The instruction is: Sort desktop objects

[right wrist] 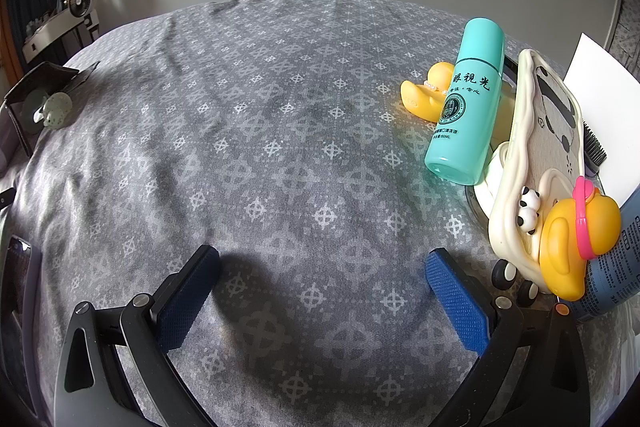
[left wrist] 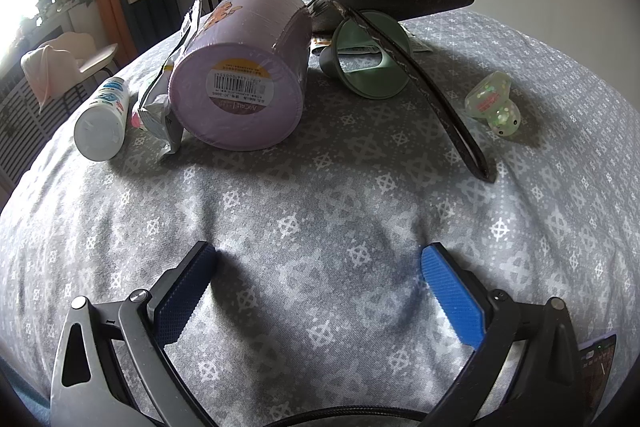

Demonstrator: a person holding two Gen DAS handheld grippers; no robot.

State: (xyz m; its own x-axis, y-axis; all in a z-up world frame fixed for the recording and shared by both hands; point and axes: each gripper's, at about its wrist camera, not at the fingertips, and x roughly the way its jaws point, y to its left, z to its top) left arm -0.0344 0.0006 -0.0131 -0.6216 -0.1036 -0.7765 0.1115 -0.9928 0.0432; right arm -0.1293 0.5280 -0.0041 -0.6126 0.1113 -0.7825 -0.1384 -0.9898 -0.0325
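Left tongs [left wrist: 318,291]: spread wide with nothing between them, low over a bare patch of the grey patterned cloth [left wrist: 320,211]. I judge I hold them back here so I can choose a piece before reaching.

Right tongs [right wrist: 322,297]: also wide and empty, over the bare middle of the cloth.

Left pile: purple tub [left wrist: 244,67] on its side, base toward me, so it could roll; white bottle [left wrist: 105,119] and crinkled packet [left wrist: 170,99] lie just beside it. Behind, a dark pouch [left wrist: 394,1] rests on a green cup [left wrist: 370,61], its strap trailing forward. A small speckled toy [left wrist: 494,105] sits apart to the right.

Right pile: teal bottle [right wrist: 468,99] leaning over a yellow duck [right wrist: 426,93]; a cream phone case [right wrist: 536,155] propped on edge with a second duck [right wrist: 576,239] against it.

Why so: like seems gathered with like at each side, the middle kept free.

Progress: sorting looks partly done, I'd guess.

Risk: lifting the pouch may topple the cup.
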